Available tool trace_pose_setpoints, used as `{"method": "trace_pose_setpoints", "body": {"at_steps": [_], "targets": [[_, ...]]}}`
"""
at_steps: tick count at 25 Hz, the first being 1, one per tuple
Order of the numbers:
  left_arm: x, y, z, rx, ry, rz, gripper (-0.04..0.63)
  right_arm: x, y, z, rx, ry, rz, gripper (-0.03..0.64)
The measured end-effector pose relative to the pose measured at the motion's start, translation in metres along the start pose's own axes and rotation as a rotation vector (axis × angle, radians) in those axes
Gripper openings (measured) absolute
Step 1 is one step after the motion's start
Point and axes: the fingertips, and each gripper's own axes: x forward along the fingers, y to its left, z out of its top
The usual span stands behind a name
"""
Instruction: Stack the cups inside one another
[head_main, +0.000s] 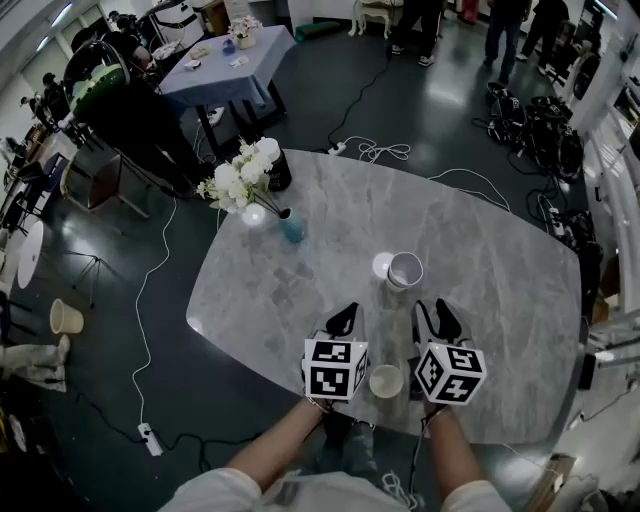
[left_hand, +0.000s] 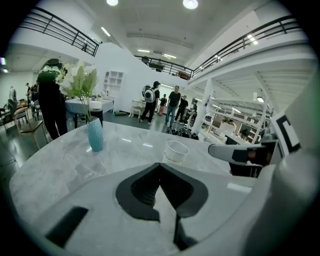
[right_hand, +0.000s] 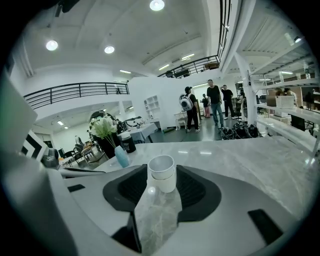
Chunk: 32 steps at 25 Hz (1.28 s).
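Right gripper view: holding right gripper (right_hand: 160, 172) jaws wide apart, touching nothing, facing stacked cups (right_hand: 162, 164) at twelve o'clock; pressing left gripper (left_hand: 160, 166) jaws together, empty.

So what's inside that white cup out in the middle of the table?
A second white cup is nested in it, rim standing above. The lower cup's bottom is covered by it.

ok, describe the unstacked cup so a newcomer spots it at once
Find the grey marble table and its near edge, by the person. The lone cup stands upright there, between the marker cubes of the left gripper and right gripper. Unlike the nested cups farther toward the table's middle, it has no cup in it.
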Motion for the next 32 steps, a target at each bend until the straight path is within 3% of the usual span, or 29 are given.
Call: {"method": "trace_pose_setpoints", "body": {"at_steps": [10,20,32], "targets": [[-0.044,-0.019,0.004,0.031,-0.034,-0.042,-0.005,-0.055,0.009,0.006,0.019,-0.062,-0.046,0.052],[-0.089,-0.031,-0.006,0.053,-0.064,-0.067,-0.005,-0.107,0.025,-0.013,0.017,-0.073,-0.073,0.032],[-0.115,-0.034,-0.011,0.086,-0.091,-0.079,-0.005,-0.128,0.037,-0.015,0.017,-0.101,-0.085,0.028]]}}
